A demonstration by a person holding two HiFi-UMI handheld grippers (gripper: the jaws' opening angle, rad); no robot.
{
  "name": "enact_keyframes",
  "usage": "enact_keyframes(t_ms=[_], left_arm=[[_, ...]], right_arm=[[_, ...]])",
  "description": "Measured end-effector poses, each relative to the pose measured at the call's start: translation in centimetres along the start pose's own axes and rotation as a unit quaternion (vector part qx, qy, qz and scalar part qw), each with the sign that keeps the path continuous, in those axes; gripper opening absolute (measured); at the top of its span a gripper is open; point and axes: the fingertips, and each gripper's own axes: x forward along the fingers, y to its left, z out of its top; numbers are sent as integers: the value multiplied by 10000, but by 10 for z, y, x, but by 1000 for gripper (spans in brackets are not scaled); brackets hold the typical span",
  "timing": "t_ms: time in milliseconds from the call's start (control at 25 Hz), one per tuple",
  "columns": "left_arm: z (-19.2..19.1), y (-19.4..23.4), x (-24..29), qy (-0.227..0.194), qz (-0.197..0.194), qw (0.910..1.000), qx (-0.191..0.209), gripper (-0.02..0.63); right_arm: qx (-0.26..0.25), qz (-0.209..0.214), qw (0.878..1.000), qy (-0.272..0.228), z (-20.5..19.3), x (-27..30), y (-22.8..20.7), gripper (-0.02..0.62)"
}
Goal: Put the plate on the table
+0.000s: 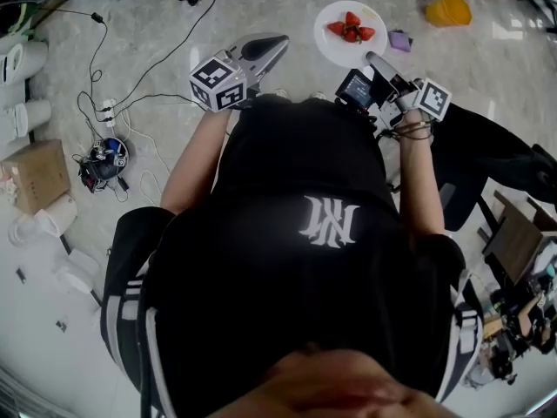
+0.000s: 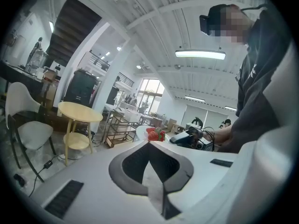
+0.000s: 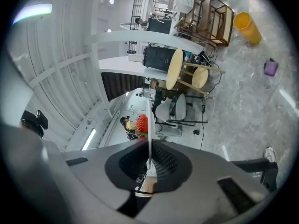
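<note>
Several red strawberries [image 1: 351, 30] lie on the round white plate [image 1: 334, 50], which hangs in the air over the grey marble floor [image 1: 157, 24]. Its rim is pinched edge-on between the jaws of the right gripper [image 1: 376, 62]. The left gripper [image 1: 275, 45] is level beside it and carries nothing; its jaws appear pressed together. The pale yellow round two-tier table [image 2: 79, 111] stands well apart from the plate.

**Black tee, striped sides, grey tools**

Black short-sleeved tee [image 1: 296, 146] with a white logo [image 1: 329, 220] and white stripes [image 1: 129, 296] at the sides. Dark bands [image 1: 416, 130] on the right wrist. The left tool [image 1: 268, 47] and right tool [image 1: 377, 60] are grey-white, each with a black-and-white marker cube [image 1: 218, 83].
</note>
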Motion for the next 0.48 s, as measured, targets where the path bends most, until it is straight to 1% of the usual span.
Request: enact_keyframes(t_ms=[160, 320, 480], left_arm=[[-2, 2, -2, 23, 84, 10000, -18, 9], [3, -9, 19, 73, 176, 9998, 0, 9], [0, -9, 22, 144, 320, 9994, -21, 9]], right_arm=[[36, 35, 10000, 6, -2, -1, 1, 15], [94, 112, 9999, -7, 15, -21, -1, 17], [37, 34, 10000, 18, 22, -29, -9, 17]])
